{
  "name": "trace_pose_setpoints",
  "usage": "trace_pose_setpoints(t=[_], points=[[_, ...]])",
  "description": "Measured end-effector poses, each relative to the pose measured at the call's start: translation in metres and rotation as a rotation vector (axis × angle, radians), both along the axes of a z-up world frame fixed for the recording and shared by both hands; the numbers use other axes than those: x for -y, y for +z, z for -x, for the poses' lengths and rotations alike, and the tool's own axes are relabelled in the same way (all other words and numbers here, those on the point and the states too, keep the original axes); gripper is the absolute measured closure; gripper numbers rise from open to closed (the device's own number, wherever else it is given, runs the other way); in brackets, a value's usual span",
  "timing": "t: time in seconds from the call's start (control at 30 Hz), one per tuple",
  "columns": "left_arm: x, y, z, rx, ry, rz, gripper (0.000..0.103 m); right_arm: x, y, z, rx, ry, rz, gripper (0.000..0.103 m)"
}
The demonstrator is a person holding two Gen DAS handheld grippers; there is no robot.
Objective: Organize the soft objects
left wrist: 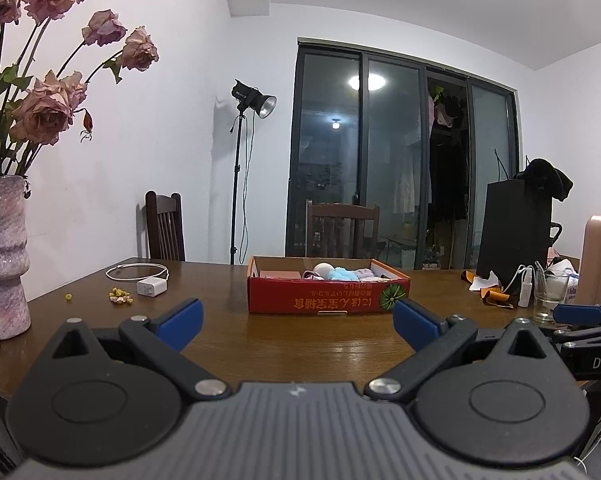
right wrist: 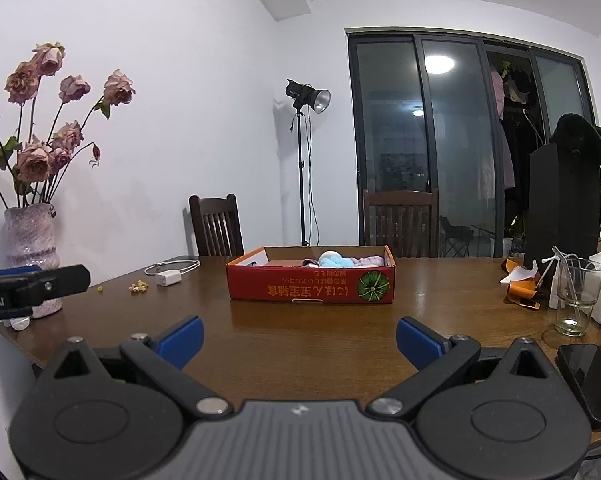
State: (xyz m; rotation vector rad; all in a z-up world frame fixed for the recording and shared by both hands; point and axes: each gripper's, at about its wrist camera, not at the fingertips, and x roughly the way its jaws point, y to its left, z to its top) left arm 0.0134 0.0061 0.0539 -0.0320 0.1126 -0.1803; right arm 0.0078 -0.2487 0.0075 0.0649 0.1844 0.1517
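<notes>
A shallow red cardboard box (left wrist: 328,300) (right wrist: 312,286) stands on the wooden table beyond both grippers. Inside lie soft items: a white ball (left wrist: 324,269), a light blue fluffy piece (left wrist: 343,274) (right wrist: 332,259) and a lilac cloth (left wrist: 364,274) (right wrist: 366,261). My left gripper (left wrist: 298,322) is open above the near table edge, nothing between its blue pads, well short of the box. My right gripper (right wrist: 299,342) is open too and holds nothing. Each gripper shows at the edge of the other's view.
A pink vase of dried roses (left wrist: 2,256) (right wrist: 30,240) stands at the left. A white charger with cable (left wrist: 151,287) (right wrist: 168,279) and yellow crumbs (left wrist: 120,296) lie left of the box. A glass (right wrist: 578,296), spray bottle (left wrist: 525,290), orange scraps, a black phone (right wrist: 588,376) and a black box crowd the right.
</notes>
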Motion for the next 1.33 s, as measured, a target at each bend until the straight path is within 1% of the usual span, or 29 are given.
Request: trace_pose_setpoints(t=[0.9,1.1,1.27,1.33], points=[[-0.002,0.001,0.001,0.003,0.001,-0.002,0.000,0.004,-0.001,-0.001,0.001,-0.006,-0.012,0.000],[0.000,0.000,0.002,0.010,0.016,-0.005,0.000,0.002,0.000,-0.002,-0.002,-0.003,-0.006,0.000],[0.003,-0.001,0.008,0.045,0.029,-0.019,0.000,0.002,0.000,-0.003,-0.001,-0.002,-0.002,0.000],[0.006,0.000,0.012,0.056,0.018,-0.042,0.000,0.002,0.000,-0.003,-0.003,-0.002,-0.002,0.000]])
